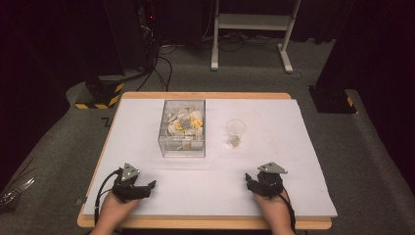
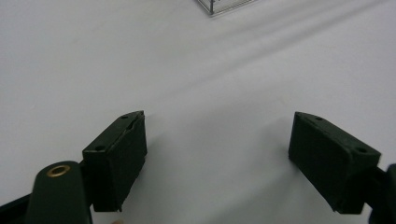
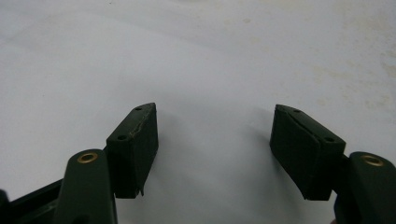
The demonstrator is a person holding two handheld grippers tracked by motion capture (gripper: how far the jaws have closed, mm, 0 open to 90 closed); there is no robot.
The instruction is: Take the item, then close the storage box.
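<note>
Both hand-held grippers sit low in the frame on the white counter (image 1: 274,176). The left hand-held gripper (image 1: 147,186) at lower left gapes wide, nothing between its jaws; the right hand-held gripper (image 1: 250,180) at lower right does likewise. Mid-frame, well apart from both, stand a clear box (image 1: 183,128) of packets and, just right, a plastic cup (image 1: 235,132).

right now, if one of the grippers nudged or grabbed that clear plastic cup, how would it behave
The clear plastic cup stands upright and nearly empty, with just something small at the bottom, so it is probably very light and would slide or tip on the white table cover at a slight push. Its thin see-through wall looks likely to flex or crumple under a firm squeeze. On its side it could roll.
</note>
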